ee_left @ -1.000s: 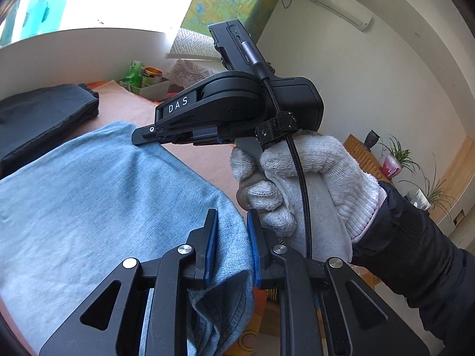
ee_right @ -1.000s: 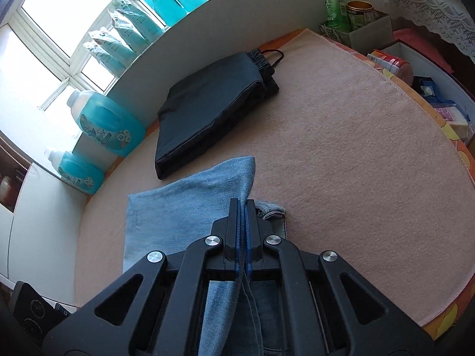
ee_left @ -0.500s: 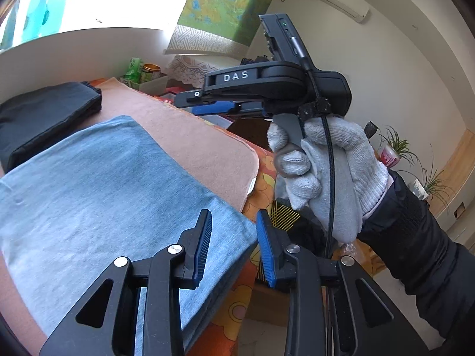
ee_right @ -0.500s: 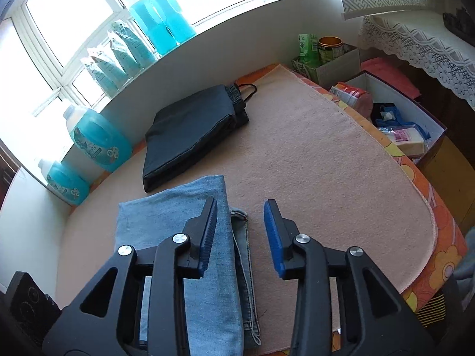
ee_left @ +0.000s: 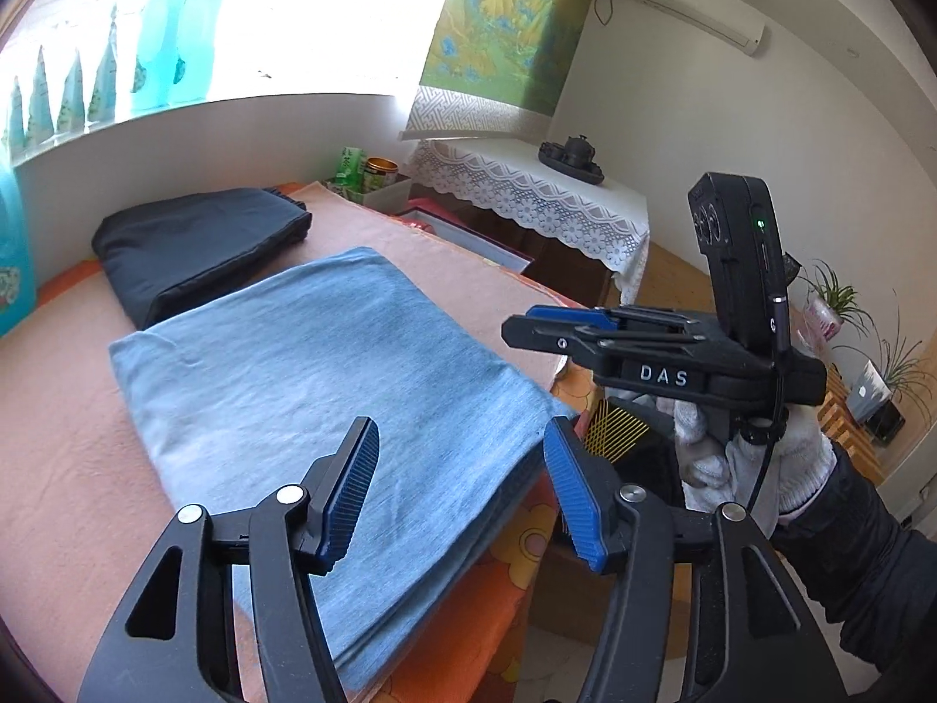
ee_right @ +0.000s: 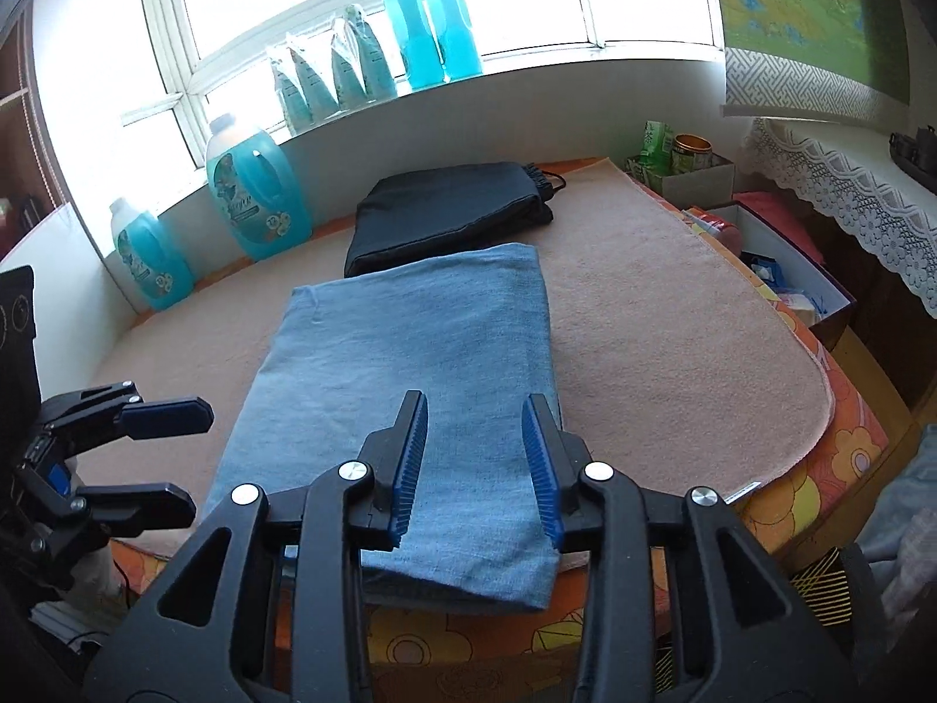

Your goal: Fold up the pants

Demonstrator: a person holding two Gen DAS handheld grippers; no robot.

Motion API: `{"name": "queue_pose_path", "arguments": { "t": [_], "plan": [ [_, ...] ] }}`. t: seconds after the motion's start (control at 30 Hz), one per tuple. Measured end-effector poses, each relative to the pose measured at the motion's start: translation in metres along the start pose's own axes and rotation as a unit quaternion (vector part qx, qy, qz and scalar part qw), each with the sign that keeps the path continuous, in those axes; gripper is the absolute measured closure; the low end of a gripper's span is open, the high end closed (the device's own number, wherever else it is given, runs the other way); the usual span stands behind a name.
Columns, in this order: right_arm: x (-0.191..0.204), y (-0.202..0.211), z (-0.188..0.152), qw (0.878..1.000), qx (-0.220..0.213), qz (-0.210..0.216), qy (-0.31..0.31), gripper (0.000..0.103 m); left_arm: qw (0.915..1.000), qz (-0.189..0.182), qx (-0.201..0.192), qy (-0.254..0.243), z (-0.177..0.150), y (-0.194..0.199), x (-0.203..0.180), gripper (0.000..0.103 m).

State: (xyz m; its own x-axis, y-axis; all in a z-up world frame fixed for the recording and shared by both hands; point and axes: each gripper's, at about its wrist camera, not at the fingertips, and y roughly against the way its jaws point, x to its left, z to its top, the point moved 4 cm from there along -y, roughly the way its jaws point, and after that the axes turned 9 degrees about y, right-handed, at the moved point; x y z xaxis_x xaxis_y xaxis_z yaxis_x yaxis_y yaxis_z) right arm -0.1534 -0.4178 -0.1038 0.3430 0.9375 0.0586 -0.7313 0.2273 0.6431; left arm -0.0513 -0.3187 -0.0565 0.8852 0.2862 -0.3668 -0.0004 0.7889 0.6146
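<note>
The light blue jeans [ee_left: 328, 386] lie folded flat in a rectangle on the pink mat [ee_left: 58, 468]; their near end hangs slightly over the table's front edge. They also show in the right wrist view [ee_right: 410, 351]. My left gripper [ee_left: 460, 492] is open and empty, raised above the jeans' near corner. My right gripper [ee_right: 474, 457] is open and empty, above the jeans' near end. The right gripper also shows in the left wrist view [ee_left: 562, 325], held in a white-gloved hand. The left gripper shows at the left edge of the right wrist view [ee_right: 164, 457].
Folded black pants [ee_right: 451, 211] lie behind the jeans. Blue detergent bottles [ee_right: 255, 187] stand along the window wall. A box with cans [ee_right: 679, 164] and an open box [ee_right: 779, 269] sit to the right, beside a lace-covered side table [ee_left: 527, 187].
Both grippers were shut on the jeans a second ago. They let go, opened wide and pulled back and up. The jeans now lie flat and folded.
</note>
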Motion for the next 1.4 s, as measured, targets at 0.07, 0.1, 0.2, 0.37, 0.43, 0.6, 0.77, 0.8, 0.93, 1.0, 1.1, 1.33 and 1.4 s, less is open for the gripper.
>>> {"name": "queue_pose_path", "arguments": {
  "t": [0.07, 0.1, 0.2, 0.37, 0.43, 0.6, 0.77, 0.8, 0.93, 1.0, 1.1, 1.33, 1.4],
  "plan": [
    [0.006, -0.005, -0.013, 1.0, 0.015, -0.003, 0.006, 0.058, 0.9999, 0.007, 0.0, 0.013, -0.005, 0.007, 0.006, 0.04],
    [0.007, -0.008, -0.018, 1.0, 0.023, -0.009, 0.008, 0.055, 0.9997, 0.014, -0.004, 0.022, -0.008, 0.011, 0.01, 0.039],
    [0.009, -0.015, -0.036, 0.998, 0.048, -0.047, 0.018, 0.054, 0.9986, 0.022, -0.016, 0.045, -0.017, 0.024, 0.02, 0.039],
    [0.007, 0.0, -0.05, 0.998, 0.043, -0.052, -0.009, 0.054, 0.9966, 0.056, -0.044, 0.041, -0.028, 0.048, 0.027, 0.03],
    [0.01, 0.012, -0.051, 0.998, 0.03, -0.059, -0.012, 0.054, 0.9952, 0.069, -0.057, 0.041, -0.031, 0.058, 0.028, 0.029],
    [0.027, 0.045, -0.05, 0.996, -0.005, -0.09, -0.009, 0.046, 0.9922, 0.089, -0.076, 0.043, -0.037, 0.072, 0.031, 0.028],
    [0.038, 0.074, -0.051, 0.992, -0.041, -0.118, -0.027, 0.037, 0.9884, 0.111, -0.089, 0.053, -0.044, 0.082, 0.039, 0.022],
    [0.039, 0.079, -0.052, 0.991, -0.047, -0.123, -0.034, 0.034, 0.9874, 0.117, -0.09, 0.056, -0.045, 0.084, 0.042, 0.022],
    [0.04, 0.098, -0.053, 0.983, -0.066, -0.161, -0.056, 0.025, 0.9861, 0.118, -0.09, 0.074, -0.047, 0.089, 0.052, 0.022],
    [0.04, 0.106, -0.054, 0.98, -0.069, -0.177, -0.065, 0.023, 0.9866, 0.119, -0.079, 0.08, -0.047, 0.088, 0.057, 0.022],
    [0.041, 0.115, -0.055, 0.975, -0.078, -0.197, -0.074, 0.013, 0.9856, 0.127, -0.077, 0.08, -0.049, 0.089, 0.06, 0.022],
    [0.048, 0.125, -0.059, 0.967, -0.092, -0.226, -0.073, 0.005, 0.9846, 0.134, -0.072, 0.086, -0.059, 0.088, 0.062, 0.022],
    [0.048, 0.126, -0.06, 0.966, -0.096, -0.228, -0.076, 0.003, 0.9842, 0.141, -0.071, 0.08, -0.061, 0.087, 0.061, 0.022]
  ]
}}
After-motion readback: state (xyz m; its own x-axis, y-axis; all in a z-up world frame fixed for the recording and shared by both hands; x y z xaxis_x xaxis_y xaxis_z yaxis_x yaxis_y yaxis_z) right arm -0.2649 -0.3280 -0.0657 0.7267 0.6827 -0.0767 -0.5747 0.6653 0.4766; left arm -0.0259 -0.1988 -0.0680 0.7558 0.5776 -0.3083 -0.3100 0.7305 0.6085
